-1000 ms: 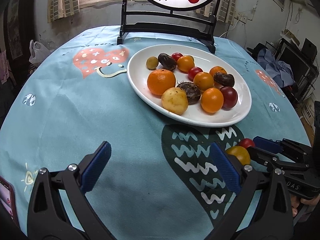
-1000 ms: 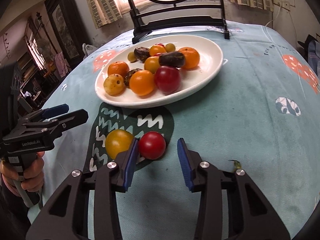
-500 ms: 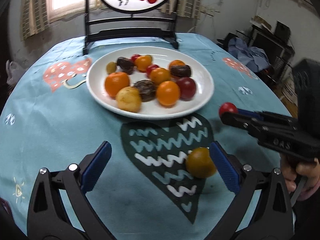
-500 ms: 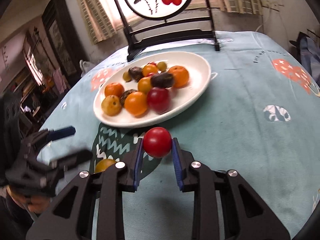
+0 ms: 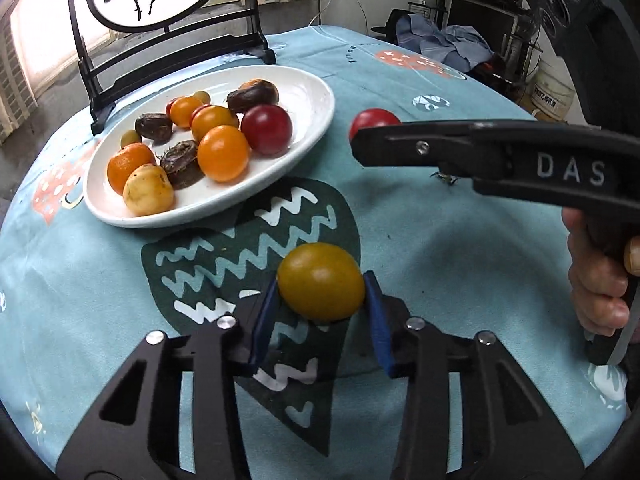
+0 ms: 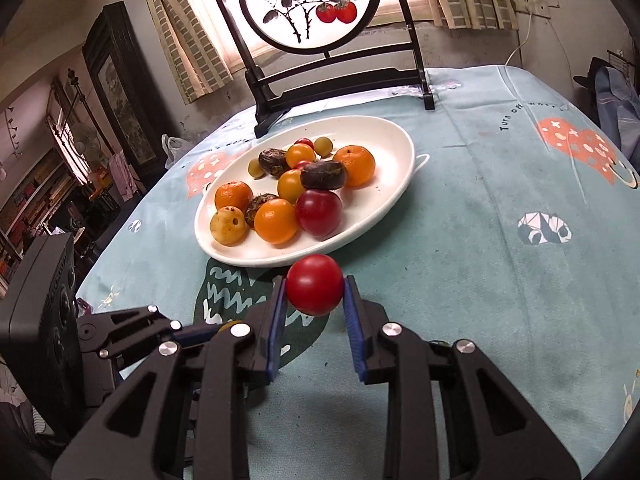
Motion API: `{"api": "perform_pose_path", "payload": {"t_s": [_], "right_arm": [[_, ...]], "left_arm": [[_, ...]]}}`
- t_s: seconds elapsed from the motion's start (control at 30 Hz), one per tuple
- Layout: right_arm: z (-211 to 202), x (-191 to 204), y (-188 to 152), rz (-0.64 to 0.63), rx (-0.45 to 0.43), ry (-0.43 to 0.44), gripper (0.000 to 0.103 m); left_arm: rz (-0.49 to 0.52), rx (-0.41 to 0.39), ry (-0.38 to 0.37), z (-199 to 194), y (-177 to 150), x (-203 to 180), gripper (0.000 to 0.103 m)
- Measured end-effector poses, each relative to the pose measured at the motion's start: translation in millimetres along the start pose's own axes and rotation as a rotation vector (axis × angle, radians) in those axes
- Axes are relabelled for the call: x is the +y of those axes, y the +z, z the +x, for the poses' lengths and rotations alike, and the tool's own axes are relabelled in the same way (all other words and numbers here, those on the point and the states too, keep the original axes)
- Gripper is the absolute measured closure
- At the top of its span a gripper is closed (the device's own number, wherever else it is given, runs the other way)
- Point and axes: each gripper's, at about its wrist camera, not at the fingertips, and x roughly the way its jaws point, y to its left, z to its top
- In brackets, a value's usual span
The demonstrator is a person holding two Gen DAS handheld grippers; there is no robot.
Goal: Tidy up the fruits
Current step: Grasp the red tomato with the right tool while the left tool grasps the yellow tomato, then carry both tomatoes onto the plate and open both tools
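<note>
Left wrist view first: the left gripper [image 5: 320, 300] has just been closing, and its blue pads now sit against both flanks of the yellow tomato [image 5: 321, 281]. The tomato lies with its long axis running across, pad to pad, right over the dark zigzag patch on the tablecloth [image 5: 460, 240]. I can't tell whether it is already off the cloth. The white plate [image 5: 312, 92] lies ahead and to the left of this gripper, loaded with oranges, tomatoes and dark fruits, and its near rim is close. Off to the right in this same view, the right gripper [image 5: 358, 136] pokes in sideways with a red tomato [image 5: 374, 120] at its tip, beside the plate's right-hand rim, a hand [image 5: 600, 276] wrapped around its handle.

Now the right wrist view: the right gripper [image 6: 315, 300] is clamped on that red tomato [image 6: 315, 285], a round one with no long side to worry about, a blue pad on each cheek. The plate [image 6: 400, 148] sits dead ahead, its near rim just beyond the fruit, and there looks to be bare china along the right half. The left gripper [image 6: 180, 332] shows low on the left, farther back from the plate.

So my read: the plate is straight forward for the right, forward-left for the left, and the right one is nearer, likely first to drop.
</note>
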Motion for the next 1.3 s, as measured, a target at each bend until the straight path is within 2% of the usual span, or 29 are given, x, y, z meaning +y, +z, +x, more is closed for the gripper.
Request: {"api": "perform_pose_path", "payload": {"t_s": [0.2, 0.37, 0.5, 0.6, 0.7, 0.77, 0.83, 0.87, 0.9, 1.0, 1.07, 1.1, 1.13, 1.17, 1.3], "right_arm": [[-4, 1, 1, -0.016, -0.029, -0.015, 0.075], [-8, -2, 20, 0.006, -0.070, 0.007, 0.074], [9, 5, 49, -0.042, -0.095, -0.031, 0.074], [29, 8, 66, -0.056, -0.094, -0.039, 0.074], [49, 9, 80, -0.051, -0.091, -0.041, 0.074], [61, 8, 87, -0.035, -0.063, -0.031, 0.073], [61, 10, 88, -0.031, -0.042, -0.052, 0.058], [56, 11, 87, -0.038, -0.041, -0.057, 0.047], [48, 13, 85, -0.052, -0.052, -0.054, 0.044], [24, 17, 71, -0.082, -0.050, -0.064, 0.040], [4, 22, 57, -0.090, -0.040, -0.091, 0.024], [-5, 24, 50, -0.098, -0.046, -0.103, 0.021], [-15, 27, 42, -0.110, -0.054, -0.110, 0.011], [-27, 31, 31, -0.123, -0.061, -0.112, 0.006], [-59, 43, -3, -0.157, -0.060, -0.105, 0.004]], "left_arm": [[-0.026, -0.007, -0.013, -5, 1, 1, 0.061], [-0.043, -0.097, -0.005, -33, 19, 14, 0.061], [-0.095, -0.158, 0.060, -41, 54, 46, 0.061], [-0.148, -0.168, 0.121, -29, 78, 73, 0.061], [-0.208, -0.145, 0.145, -8, 94, 96, 0.061], [-0.245, -0.112, 0.192, 5, 101, 109, 0.058], [-0.282, -0.101, 0.244, 2, 101, 116, 0.022], [-0.295, -0.119, 0.270, -4, 99, 118, 0.019], [-0.299, -0.138, 0.276, -12, 96, 118, 0.013], [-0.296, -0.142, 0.291, -34, 85, 115, 0.009], [-0.293, -0.135, 0.311, -50, 74, 108, 0.005], [-0.290, -0.137, 0.320, -57, 68, 104, 0.005], [-0.282, -0.137, 0.324, -63, 61, 100, 0.005], [-0.271, -0.135, 0.322, -71, 53, 94, 0.004], [-0.275, -0.121, 0.313, -94, 20, 75, 0.004]]}}
